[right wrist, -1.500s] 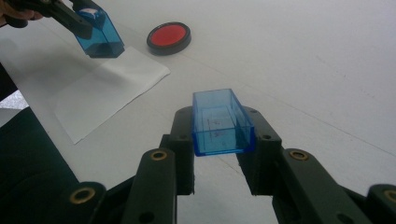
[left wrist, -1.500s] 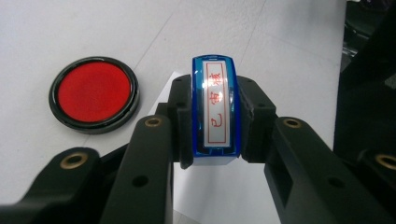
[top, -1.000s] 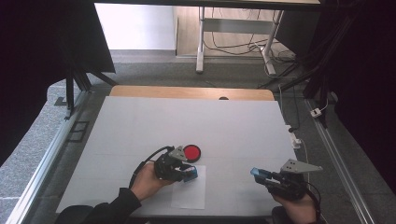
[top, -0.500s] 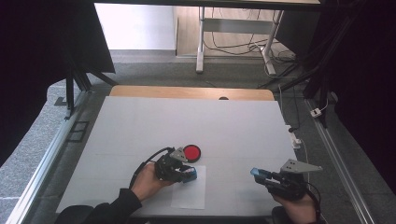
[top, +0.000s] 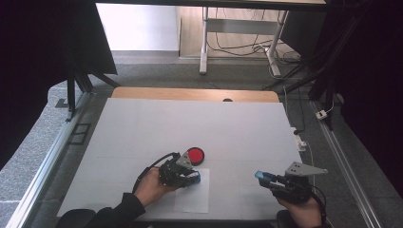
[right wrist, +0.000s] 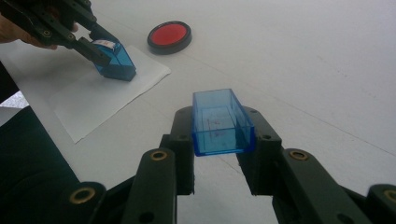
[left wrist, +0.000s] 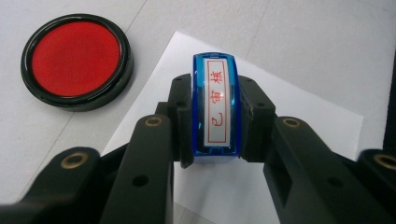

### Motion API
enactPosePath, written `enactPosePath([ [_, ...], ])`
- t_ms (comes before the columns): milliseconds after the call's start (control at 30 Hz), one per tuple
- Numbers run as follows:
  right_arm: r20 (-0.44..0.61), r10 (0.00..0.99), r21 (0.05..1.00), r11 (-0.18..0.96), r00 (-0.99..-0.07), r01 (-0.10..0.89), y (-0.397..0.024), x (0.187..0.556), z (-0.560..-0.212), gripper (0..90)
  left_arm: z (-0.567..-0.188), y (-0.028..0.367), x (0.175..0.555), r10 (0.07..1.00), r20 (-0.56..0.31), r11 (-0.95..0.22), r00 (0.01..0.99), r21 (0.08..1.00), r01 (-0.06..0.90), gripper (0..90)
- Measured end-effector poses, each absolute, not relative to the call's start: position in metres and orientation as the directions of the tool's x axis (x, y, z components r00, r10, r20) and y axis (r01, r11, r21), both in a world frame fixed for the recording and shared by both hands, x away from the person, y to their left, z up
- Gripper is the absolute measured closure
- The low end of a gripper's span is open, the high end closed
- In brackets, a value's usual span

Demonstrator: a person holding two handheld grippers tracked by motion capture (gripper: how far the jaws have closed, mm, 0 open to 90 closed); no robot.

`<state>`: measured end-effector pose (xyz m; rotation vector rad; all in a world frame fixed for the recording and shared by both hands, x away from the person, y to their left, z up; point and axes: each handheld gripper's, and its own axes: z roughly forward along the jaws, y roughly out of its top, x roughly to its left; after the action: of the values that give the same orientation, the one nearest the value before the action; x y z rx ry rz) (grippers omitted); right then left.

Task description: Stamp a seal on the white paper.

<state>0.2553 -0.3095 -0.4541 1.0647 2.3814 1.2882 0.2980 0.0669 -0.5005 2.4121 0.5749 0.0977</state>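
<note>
Stamp (left wrist: 215, 109) clamped in left hand-held gripper (left wrist: 215, 121), standing on white paper (left wrist: 299, 107) beside red ink pad (left wrist: 76, 55), right hand-held gripper (right wrist: 223, 126) holding blue cap (right wrist: 222, 122) above white surface (top: 142, 128), well apart.

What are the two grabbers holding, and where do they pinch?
The left gripper pinches the blue stamp by its two long sides, on the paper. The right gripper pinches the empty blue stamp cap by its side walls.
</note>
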Motion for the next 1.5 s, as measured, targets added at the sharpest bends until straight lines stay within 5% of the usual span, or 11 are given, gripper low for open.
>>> enactPosePath([
  [400,0.131,0.693,0.798,0.351,-0.709,0.49,-0.309,0.255,-0.454,68.4,-0.508,0.081,0.315,0.442,-0.26,-0.595,0.858,0.631,0.498,70.7],
  [1000,0.129,0.692,0.795,0.356,-0.71,0.491,-0.309,0.256,-0.454,68.4,-0.503,0.067,0.293,0.454,-0.057,-0.677,0.889,0.627,0.386,70.8],
  [1500,0.128,0.693,0.795,0.356,-0.71,0.491,-0.308,0.256,-0.454,68.4,-0.507,0.075,0.306,0.459,-0.186,-0.62,0.869,0.633,0.463,70.8],
])
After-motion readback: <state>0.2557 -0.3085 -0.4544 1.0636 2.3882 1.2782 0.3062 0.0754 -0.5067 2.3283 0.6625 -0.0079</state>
